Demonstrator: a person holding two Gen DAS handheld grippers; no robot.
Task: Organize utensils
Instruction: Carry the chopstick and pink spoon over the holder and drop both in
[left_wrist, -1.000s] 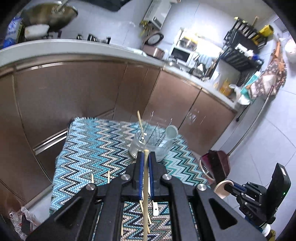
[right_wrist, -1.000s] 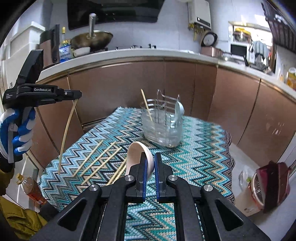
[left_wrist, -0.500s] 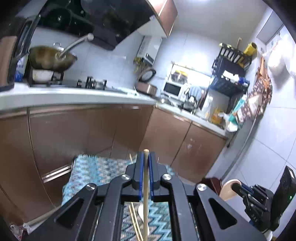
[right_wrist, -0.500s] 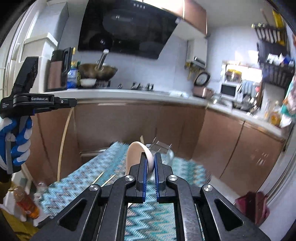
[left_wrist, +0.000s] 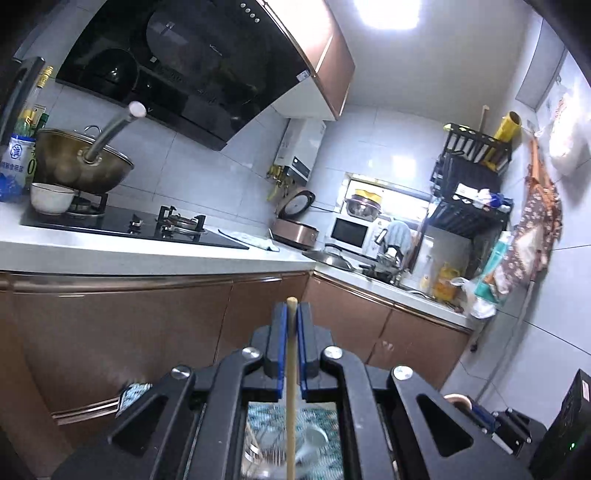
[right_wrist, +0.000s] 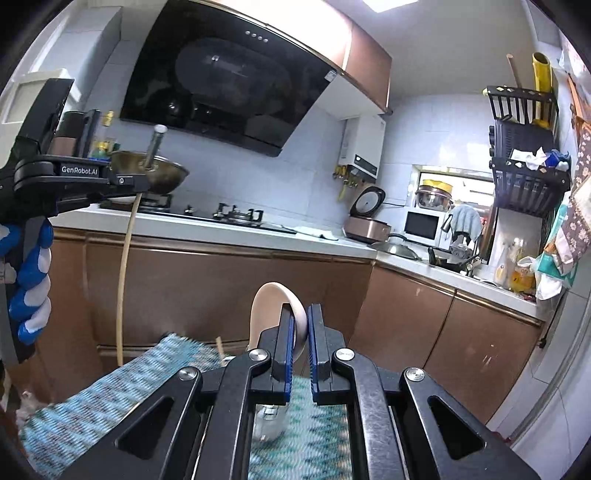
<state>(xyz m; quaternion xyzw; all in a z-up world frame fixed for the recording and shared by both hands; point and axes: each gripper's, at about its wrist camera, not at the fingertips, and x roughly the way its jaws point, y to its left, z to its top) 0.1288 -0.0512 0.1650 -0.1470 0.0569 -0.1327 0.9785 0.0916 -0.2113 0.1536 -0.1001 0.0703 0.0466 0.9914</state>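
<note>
My left gripper (left_wrist: 291, 310) is shut on a thin wooden chopstick (left_wrist: 291, 387) that runs straight down between the blue pads. Under it, blurred, is the clear utensil holder (left_wrist: 269, 452) on the zigzag cloth. In the right wrist view, my right gripper (right_wrist: 301, 314) is shut on a cream spoon (right_wrist: 273, 314), whose bowl stands up left of the pads. The left gripper (right_wrist: 136, 182) shows there at the upper left, with a gloved hand (right_wrist: 29, 280) around its handle and the chopstick (right_wrist: 123, 277) hanging from it. The holder (right_wrist: 269, 424) lies low and blurred.
The zigzag-cloth table (right_wrist: 110, 391) stands in front of brown kitchen cabinets (left_wrist: 129, 332). On the white counter (left_wrist: 147, 254) are a wok (left_wrist: 81, 166) on the stove, a rice cooker (left_wrist: 295, 230) and a microwave (left_wrist: 349, 232). A black rack (left_wrist: 469, 199) hangs on the right wall.
Both grippers have risen and tipped up from looking down at the table to near level. The table and holder have dropped to the bottom of each view. Both grips are unchanged.
</note>
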